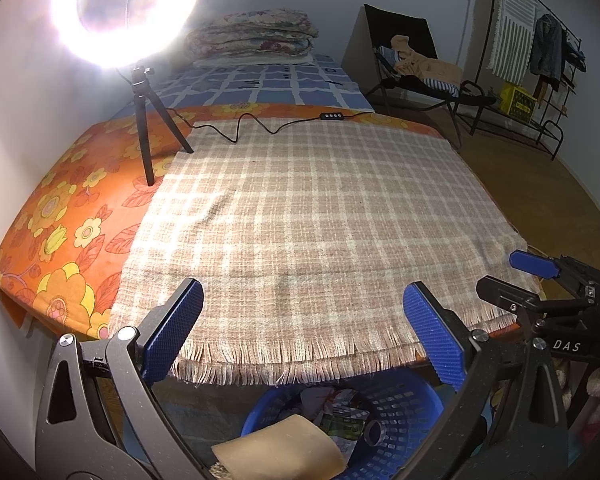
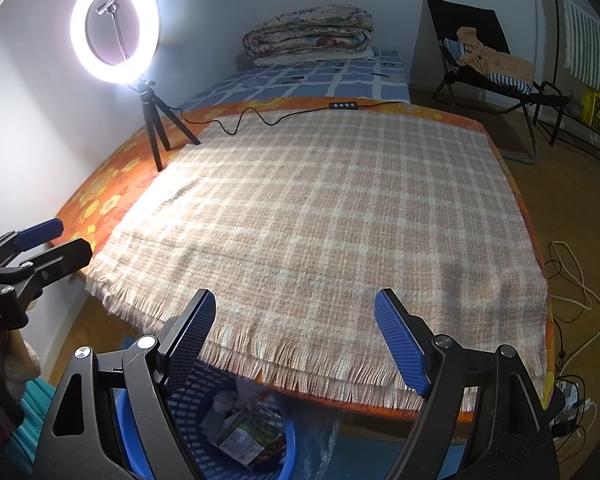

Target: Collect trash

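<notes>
We are holding both grippers just off the near edge of the bed (image 1: 60, 216), pointing them down and across it. Our left gripper (image 1: 304, 332) is standing wide, its blue pads (image 1: 172, 336) apart with nothing between them, and our right gripper (image 2: 296, 340) is standing equally wide and is gripping nothing either. Both are hovering over the fringed near edge of the checked blanket (image 1: 308, 216), which is lying flat over the orange flowered sheet (image 1: 72, 208).

The trash is sitting in the blue basket (image 1: 404, 412) on the floor below the bed's near edge, under our grippers: crumpled paper (image 1: 320, 398), a printed green packet (image 2: 252, 436), a small roll of tape (image 1: 374, 432) and a tan folded piece (image 1: 280, 452) are lying inside it. No scrap is showing on the blanket itself.

At the blanket's far left corner a ring light (image 2: 114, 26) on a small tripod is glowing, its cable (image 2: 236, 120) running along the blanket's far edge. A folded quilt (image 2: 308, 32) is resting at the far end of the bed, and a chair (image 2: 488, 60) with clothes is standing on the floor beyond the bed's right edge.
</notes>
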